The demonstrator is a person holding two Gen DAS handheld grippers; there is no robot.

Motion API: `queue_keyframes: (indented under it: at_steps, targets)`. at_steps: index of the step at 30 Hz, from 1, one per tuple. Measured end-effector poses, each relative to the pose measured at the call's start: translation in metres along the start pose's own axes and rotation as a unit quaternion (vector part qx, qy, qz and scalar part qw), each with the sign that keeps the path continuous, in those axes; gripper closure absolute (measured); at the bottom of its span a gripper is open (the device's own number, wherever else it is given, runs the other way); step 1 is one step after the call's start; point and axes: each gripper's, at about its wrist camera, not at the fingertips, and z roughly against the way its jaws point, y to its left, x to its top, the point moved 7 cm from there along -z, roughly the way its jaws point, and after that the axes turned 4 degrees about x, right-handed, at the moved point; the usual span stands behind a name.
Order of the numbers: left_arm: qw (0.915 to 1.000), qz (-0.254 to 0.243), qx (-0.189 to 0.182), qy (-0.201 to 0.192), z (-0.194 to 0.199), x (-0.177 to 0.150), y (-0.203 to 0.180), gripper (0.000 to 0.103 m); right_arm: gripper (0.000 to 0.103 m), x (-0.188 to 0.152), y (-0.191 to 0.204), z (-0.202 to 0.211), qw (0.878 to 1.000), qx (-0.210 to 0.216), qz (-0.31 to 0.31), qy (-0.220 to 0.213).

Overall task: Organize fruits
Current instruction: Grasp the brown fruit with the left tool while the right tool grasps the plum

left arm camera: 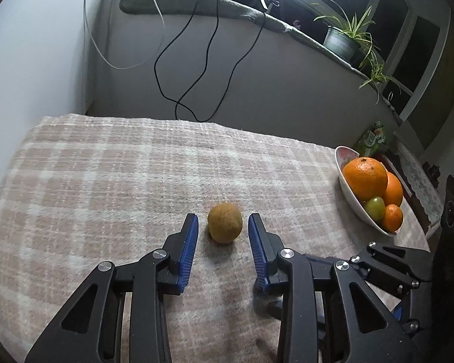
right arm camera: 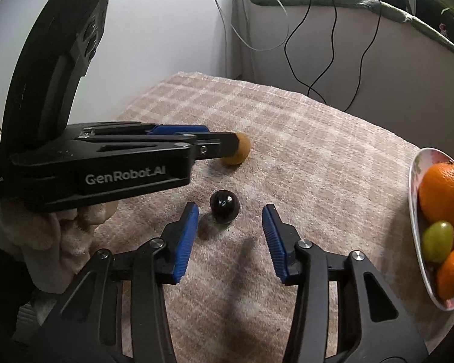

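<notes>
A brown round fruit (left arm camera: pixel 225 223) lies on the pink checked cloth (left arm camera: pixel 106 175). My left gripper (left arm camera: pixel 223 222) stands open around it, a blue pad on each side with a gap to the fruit. In the right wrist view a small dark glossy fruit (right arm camera: pixel 224 208) lies on the cloth between the tips of my open right gripper (right arm camera: pixel 230 210), nearer the left pad and untouched. That view also has the left gripper (right arm camera: pixel 234 145) side-on, its finger hiding part of the brown fruit (right arm camera: pixel 240 152). A white bowl (left arm camera: pixel 348 187) at the right holds oranges, a green grape and a small mandarin.
The bowl (right arm camera: pixel 413 199) sits near the cloth's right edge. Black cables (left arm camera: pixel 196 60) hang on the wall behind the table. A potted plant (left arm camera: pixel 345 39) stands on the ledge, and a green carton (left arm camera: pixel 373 139) stands behind the bowl. A hand in a fluffy white sleeve (right arm camera: pixel 45 236) holds the left gripper.
</notes>
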Motion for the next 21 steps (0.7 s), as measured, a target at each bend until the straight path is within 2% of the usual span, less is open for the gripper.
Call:
queue_keyframes:
  at_steps: [5, 8, 18, 21]
  targets:
    - [0.9999, -0.005, -0.001, 0.010, -0.007, -0.001, 0.000, 0.070, 0.061, 0.004, 0.006, -0.013, 1.000, -0.003, 0.017, 0.015]
    - [0.9999, -0.003, -0.002, 0.013, -0.009, -0.002, 0.002, 0.072, 0.068, 0.004, 0.008, -0.018, 1.000, -0.003, 0.018, 0.019]
    - [0.9998, -0.002, -0.009, 0.017, -0.016, -0.002, 0.002, 0.078, 0.073, 0.005, 0.006, -0.020, 1.000, -0.001, 0.009, 0.016]
    - [0.9998, 0.002, -0.011, 0.017, -0.015, -0.002, 0.002, 0.079, 0.078, 0.005, 0.005, -0.020, 1.000, -0.001, 0.007, 0.015]
